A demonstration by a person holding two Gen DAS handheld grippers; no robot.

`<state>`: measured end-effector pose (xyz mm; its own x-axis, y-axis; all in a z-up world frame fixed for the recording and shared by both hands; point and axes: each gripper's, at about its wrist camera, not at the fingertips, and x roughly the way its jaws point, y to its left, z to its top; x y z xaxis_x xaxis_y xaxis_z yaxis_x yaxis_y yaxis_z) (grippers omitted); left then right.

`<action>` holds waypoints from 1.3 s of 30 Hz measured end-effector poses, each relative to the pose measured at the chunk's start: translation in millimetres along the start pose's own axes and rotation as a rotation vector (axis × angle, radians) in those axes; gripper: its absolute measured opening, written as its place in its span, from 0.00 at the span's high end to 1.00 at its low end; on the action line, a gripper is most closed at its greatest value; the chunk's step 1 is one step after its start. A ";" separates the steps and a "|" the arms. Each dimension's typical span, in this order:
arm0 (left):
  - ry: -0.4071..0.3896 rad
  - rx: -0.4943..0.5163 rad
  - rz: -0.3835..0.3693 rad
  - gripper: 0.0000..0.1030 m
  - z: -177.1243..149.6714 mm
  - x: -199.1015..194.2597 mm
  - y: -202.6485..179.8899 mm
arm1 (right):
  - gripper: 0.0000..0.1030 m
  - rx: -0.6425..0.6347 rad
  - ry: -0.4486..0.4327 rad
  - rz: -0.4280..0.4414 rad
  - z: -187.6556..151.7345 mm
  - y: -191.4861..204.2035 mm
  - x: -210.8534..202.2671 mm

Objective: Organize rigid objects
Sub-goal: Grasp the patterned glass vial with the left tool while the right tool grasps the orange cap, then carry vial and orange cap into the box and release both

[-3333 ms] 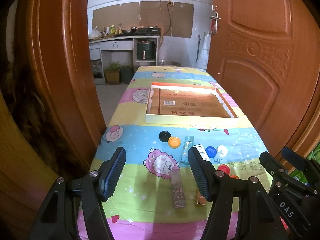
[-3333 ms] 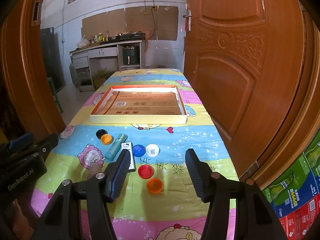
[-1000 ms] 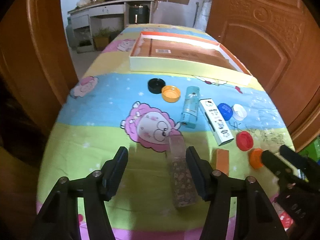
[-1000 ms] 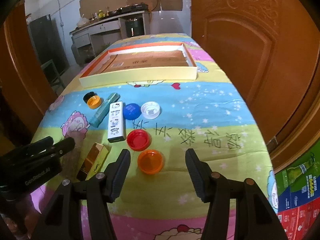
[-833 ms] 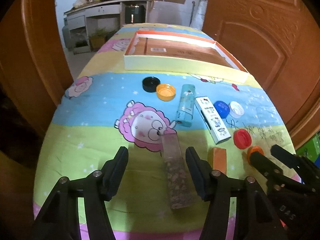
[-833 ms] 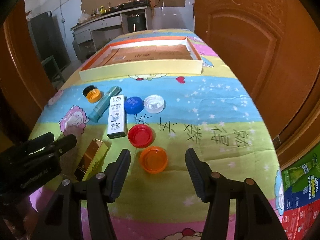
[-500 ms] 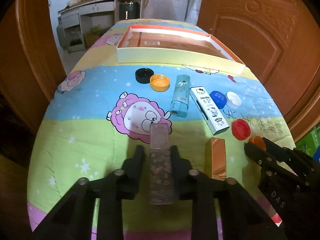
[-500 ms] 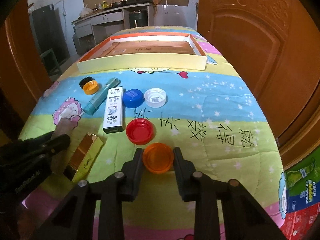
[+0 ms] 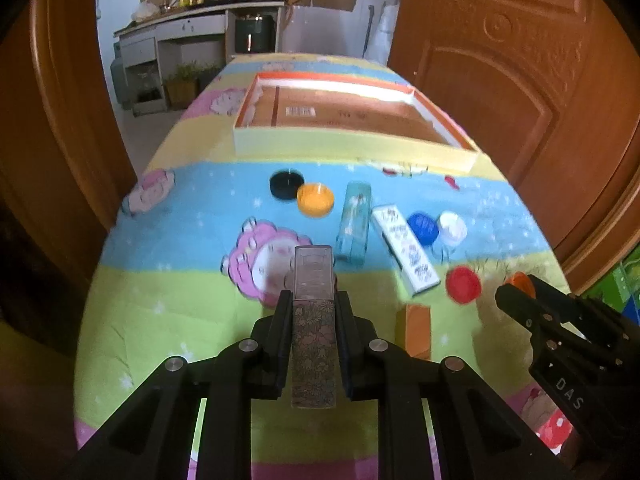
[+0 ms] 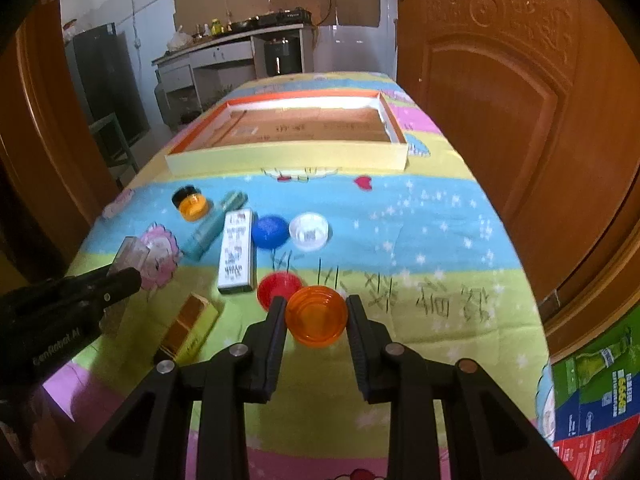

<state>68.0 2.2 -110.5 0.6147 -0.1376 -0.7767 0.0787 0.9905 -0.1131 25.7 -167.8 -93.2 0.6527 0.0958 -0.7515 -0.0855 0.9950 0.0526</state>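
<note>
My left gripper (image 9: 313, 308) is shut on a long patterned box with a clear cap (image 9: 313, 320) and holds it above the cartoon tablecloth. My right gripper (image 10: 316, 312) is shut on an orange bottle cap (image 10: 316, 315), lifted just off the cloth; it also shows in the left wrist view (image 9: 520, 280). On the cloth lie a red cap (image 10: 276, 286), a blue cap (image 10: 270, 231), a white cap (image 10: 309, 231), a white printed box (image 10: 237, 256), a teal tube (image 10: 214, 226), a yellow-orange cap (image 10: 193, 206), a black cap (image 10: 184, 193) and a gold box (image 10: 188, 330).
A shallow open cardboard tray (image 10: 288, 160) with an orange rim lies across the far half of the table. Wooden doors (image 10: 500, 100) stand close on both sides. Printed cartons (image 10: 592, 400) sit on the floor at the right. A kitchen counter (image 9: 192, 28) is beyond the table.
Both grippers came down to the table and closed: the left on the patterned box, the right on the orange cap. Both objects have since lifted slightly off the cloth.
</note>
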 end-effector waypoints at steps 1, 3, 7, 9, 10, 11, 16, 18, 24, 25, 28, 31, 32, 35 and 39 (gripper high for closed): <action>-0.006 0.002 0.003 0.80 4.4 -1.8 0.1 | 0.71 -0.006 -0.009 -0.001 4.7 -0.2 -2.5; -0.023 0.008 0.013 0.80 15.2 -5.6 -0.2 | 0.71 -0.022 -0.030 -0.005 14.9 -0.7 -7.3; -0.049 0.009 0.026 0.80 39.5 -10.4 -0.7 | 0.71 -0.045 -0.057 0.011 36.5 -3.2 -12.3; -0.056 0.011 0.039 0.80 54.4 -10.1 -2.3 | 0.71 -0.051 -0.068 0.030 48.2 -4.2 -12.9; -0.058 0.009 0.045 0.80 62.3 -9.4 -2.6 | 0.71 -0.054 -0.074 0.041 56.3 -5.4 -12.5; -0.061 0.007 0.046 0.80 68.3 -9.1 -2.7 | 0.71 -0.055 -0.078 0.052 65.0 -6.9 -11.3; -0.066 -0.002 0.044 0.80 109.2 -0.3 -3.0 | 0.71 -0.068 -0.081 0.089 102.9 -12.3 0.3; -0.067 -0.004 0.061 0.80 127.3 6.7 -3.3 | 0.71 -0.074 -0.084 0.093 115.7 -15.2 5.5; -0.029 -0.012 0.061 0.80 175.0 42.2 1.2 | 0.71 -0.083 -0.051 0.136 167.9 -23.5 38.8; -0.015 -0.018 0.058 0.80 182.3 49.8 2.9 | 0.71 -0.081 -0.042 0.141 174.1 -24.9 44.7; 0.014 -0.028 0.058 0.80 202.2 72.2 6.2 | 0.71 -0.073 -0.013 0.162 193.4 -29.5 65.7; 0.041 -0.026 0.064 0.80 218.1 93.8 8.8 | 0.71 -0.076 0.013 0.158 211.4 -29.9 86.6; 0.051 -0.028 0.060 0.80 222.3 100.4 9.2 | 0.71 -0.082 0.023 0.152 218.0 -29.4 95.1; 0.087 -0.037 0.043 0.80 234.8 120.0 12.6 | 0.71 -0.088 0.048 0.152 231.3 -29.6 112.3; 0.124 -0.041 0.029 0.80 251.5 145.1 13.0 | 0.71 -0.093 0.078 0.151 252.7 -28.7 138.6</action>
<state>355.6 -2.7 -68.9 0.5146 -0.1117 -0.8501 0.0290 0.9932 -0.1129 308.9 -175.5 -32.7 0.5672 0.2375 -0.7886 -0.2492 0.9621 0.1105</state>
